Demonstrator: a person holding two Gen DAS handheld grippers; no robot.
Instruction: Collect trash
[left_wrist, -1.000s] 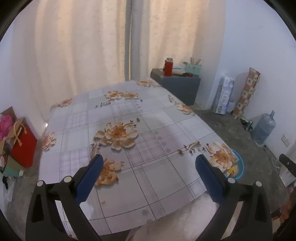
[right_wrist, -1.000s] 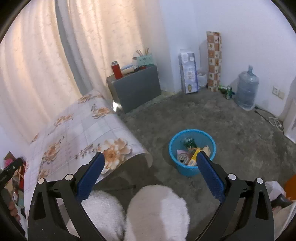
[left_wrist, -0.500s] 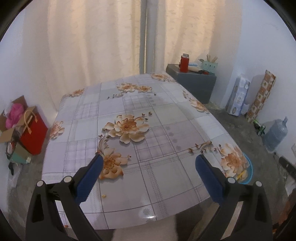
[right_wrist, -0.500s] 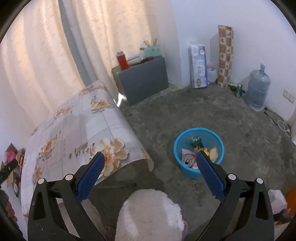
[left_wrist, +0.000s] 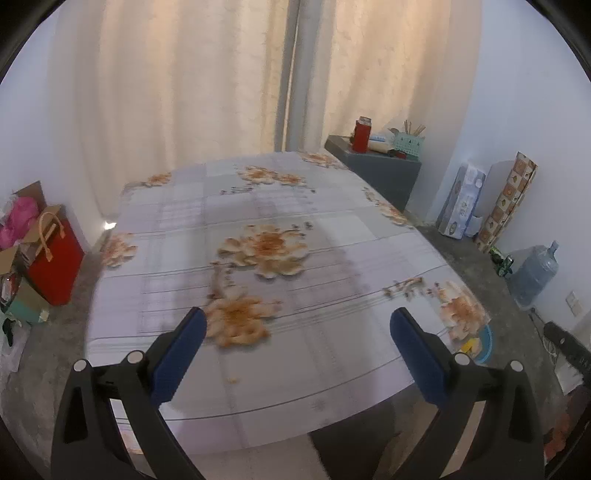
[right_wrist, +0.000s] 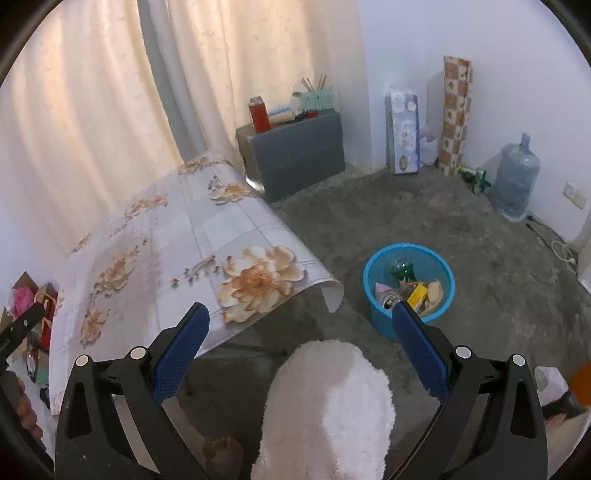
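The trash (right_wrist: 410, 290), a green bottle, a can, a yellow packet and scraps, lies in a blue bin (right_wrist: 373, 275) on the concrete floor (right_wrist: 480, 236), just past the right finger of the right hand-held gripper (right_wrist: 301, 325), whose jaws stand wide and empty above a white fuzzy slipper (right_wrist: 328, 410). The bin stands off the corner of the flower-patterned counter (left_wrist: 332, 236). The left hand-held gripper (left_wrist: 297, 328) hangs over that counter, wide open, holding nothing; a small crumb (left_wrist: 232, 379) lies between its fingers.
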